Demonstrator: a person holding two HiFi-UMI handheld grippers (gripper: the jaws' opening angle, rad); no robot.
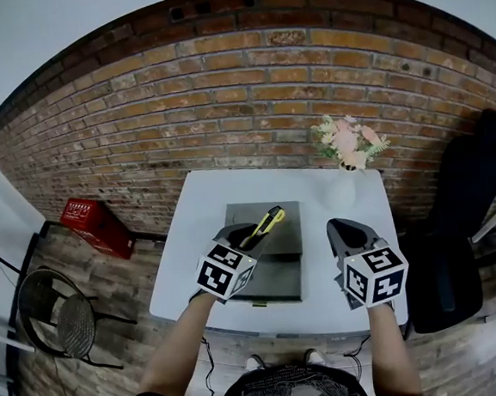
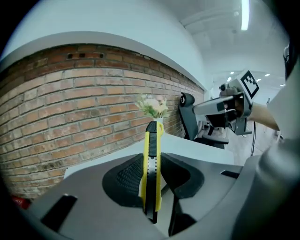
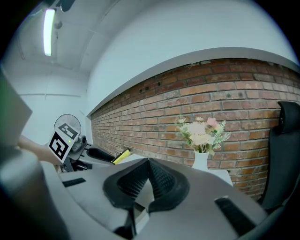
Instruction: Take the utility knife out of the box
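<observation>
Both forearms reach out from the bottom of the head view, each hand carrying 1 claw with a marker cube. Left claw [image 1: 250, 236] is clamped on the utility knife [image 2: 153, 154]: its 2 ribbed pads press the yellow-and-black handle from either side, and the knife stands up between them with its black tip end pointing away from the hand. In the head view the knife is held in the air above the box [image 1: 285, 271], clear of it and slanting up toward the box's far right corner. That grey box lies flat near the middle of the white desk [image 1: 189, 267]. Right claw [image 3: 149, 164] hangs to the right of the box, above the desk; its jaws meet at the tips with nothing between them. Beyond the box's far right corner a white vase [image 1: 342, 190] of pale pink flowers stands on the desk. Behind the box runs a brick wall [image 1: 221, 92]; a black chair [image 1: 459, 243] sits further right of the box, a red crate [image 1: 95, 225] on the floor to its left.
</observation>
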